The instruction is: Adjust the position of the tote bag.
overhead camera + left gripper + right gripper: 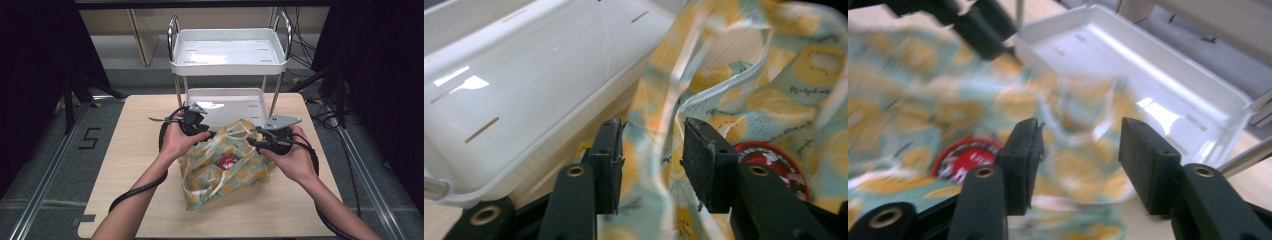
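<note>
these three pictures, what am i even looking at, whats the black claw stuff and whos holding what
No robot arm here: a person at a table holds a hand-held grasping tool in each hand. The high view looks down from above: the left tool and the right tool meet over a thin bag printed with lemons, lying on the wooden table. Something red and round shows through it. Behind stands a white two-shelf trolley.

The other two pictures come from cameras riding on the tools, looking along their black jaws. In the left gripper view the left tool has a fold of the bag between its jaws, but I see gaps beside the film, so it is not clamped. In the right gripper view, which is blurred, the right tool stands open above the bag, gripping nothing.
</note>
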Motion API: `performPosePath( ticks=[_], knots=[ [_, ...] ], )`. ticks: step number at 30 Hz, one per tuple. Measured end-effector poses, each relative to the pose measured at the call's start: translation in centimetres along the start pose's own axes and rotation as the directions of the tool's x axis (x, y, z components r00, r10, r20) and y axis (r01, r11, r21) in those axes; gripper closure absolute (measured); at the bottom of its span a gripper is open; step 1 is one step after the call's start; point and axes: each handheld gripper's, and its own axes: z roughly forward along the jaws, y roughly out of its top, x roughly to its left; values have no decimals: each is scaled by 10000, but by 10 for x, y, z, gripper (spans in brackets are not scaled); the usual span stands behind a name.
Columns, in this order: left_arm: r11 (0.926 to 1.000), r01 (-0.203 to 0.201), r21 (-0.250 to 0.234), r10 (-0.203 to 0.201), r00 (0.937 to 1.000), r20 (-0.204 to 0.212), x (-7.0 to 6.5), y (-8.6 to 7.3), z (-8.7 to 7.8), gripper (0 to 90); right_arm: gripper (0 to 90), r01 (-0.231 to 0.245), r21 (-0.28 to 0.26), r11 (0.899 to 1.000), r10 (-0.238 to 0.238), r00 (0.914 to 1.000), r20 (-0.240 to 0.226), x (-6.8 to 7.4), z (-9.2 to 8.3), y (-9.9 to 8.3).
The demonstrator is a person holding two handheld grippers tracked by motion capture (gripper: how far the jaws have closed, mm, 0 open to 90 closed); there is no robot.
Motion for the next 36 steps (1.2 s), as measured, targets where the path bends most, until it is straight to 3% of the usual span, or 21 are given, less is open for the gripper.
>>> performPosePath(
  ticks=[5, 6, 9, 11, 14, 15, 17, 18, 19, 20, 23, 24, 26, 28, 29, 30, 31, 32, 34, 35, 36],
  knots=[
    [9903, -1065, 888, 1067, 9943, 24, -14, 2, -8, 488, 470, -124, -17, 9999, 125, 9985, 541, -11, 8, 3],
    [9836, -1416, 1117, 1407, 9899, 160, -18, 2, -9, 478, 470, -257, 87, 9996, 253, 9985, 482, -14, 10, 3],
    [9744, -1607, 1571, 1495, 9854, 811, -27, -2, -7, 416, 495, -490, 363, 9981, 477, 9982, 363, -23, 23, -1],
    [9618, -2036, 1832, 1885, 9773, 967, -32, -4, -1, 382, 551, -841, 694, 9940, 838, 9965, 72, -24, 30, -6],
    [9156, -2686, 2993, 2486, 9630, 1038, -38, -15, 13, 364, 755, -1399, 1324, 9813, 1437, 9894, -192, -22, 36, -13],
    [8913, -3032, 3372, 2795, 9529, 1179, -40, -21, 19, 367, 796, -1260, 1583, 9793, 1320, 9908, -282, -24, 37, -15],
    [8654, -3307, 3765, 3082, 9437, 1203, -41, -26, 25, 423, 862, -1600, 1582, 9744, 1634, 9865, -87, -23, 42, -20],
    [8654, -3307, 3765, 3082, 9437, 1203, -41, -26, 25, 452, 862, -1600, 1582, 9744, 1634, 9865, -87, -23, 42, -20],
    [8414, -3679, 3958, 3415, 9297, 1383, -41, -29, 28, 515, 892, -1570, 2020, 9667, 1620, 9868, -85, -24, 42, -22],
    [8307, -3852, 4019, 3591, 9224, 1419, -42, -29, 29, 565, 895, -1725, 1943, 9657, 1751, 9845, 35, -23, 44, -24],
    [8255, -3935, 4045, 3640, 9190, 1511, -43, -33, 33, 702, 900, -1527, 2273, 9618, 1573, 9876, -20, -26, 45, -29],
    [8292, -3891, 4013, 3585, 9210, 1523, -42, -33, 34, 738, 900, -1510, 2353, 9601, 1556, 9878, -11, -25, 46, -31],
    [8429, -3715, 3893, 3423, 9284, 1449, -38, -33, 35, 798, 900, -1521, 2367, 9596, 1560, 9878, 20, -22, 50, -36],
    [8632, -3354, 3774, 3124, 9420, 1227, -32, -33, 37, 859, 900, -1448, 2577, 9553, 1497, 9887, 9, -21, 53, -39],
    [8632, -3354, 3774, 3124, 9420, 1227, -32, -33, 37, 876, 900, -1311, 2580, 9572, 1365, 9906, -31, -22, 54, -41],
    [8845, -2960, 3606, 2752, 9552, 1090, -26, -34, 39, 884, 884, -1327, 2734, 9527, 1413, 9899, -119, -21, 54, -42],
    [8845, -2960, 3606, 2752, 9552, 1090, -26, -34, 39, 891, 884, -1327, 2734, 9527, 1413, 9899, -119, -21, 54, -42],
    [9045, -2639, 3349, 2412, 9644, 1086, -22, -34, 41, 893, 810, -1303, 2455, 9606, 1341, 9910, 12, -21, 53, -42],
    [9157, -2477, 3164, 2255, 9685, 1056, -20, -32, 41, 895, 775, -1173, 2319, 9656, 1260, 9918, -228, -20, 45, -35],
    [9157, -2477, 3164, 2255, 9685, 1056, -20, -32, 41, 895, 775, -1173, 2319, 9656, 1260, 9918, -228, -20, 45, -35],
    [9182, -2540, 3038, 2309, 9667, 1105, -18, -29, 42, 895, 705, -50, 1449, 9894, 130, 9984, -546, -18, 35, -24]
  ],
)
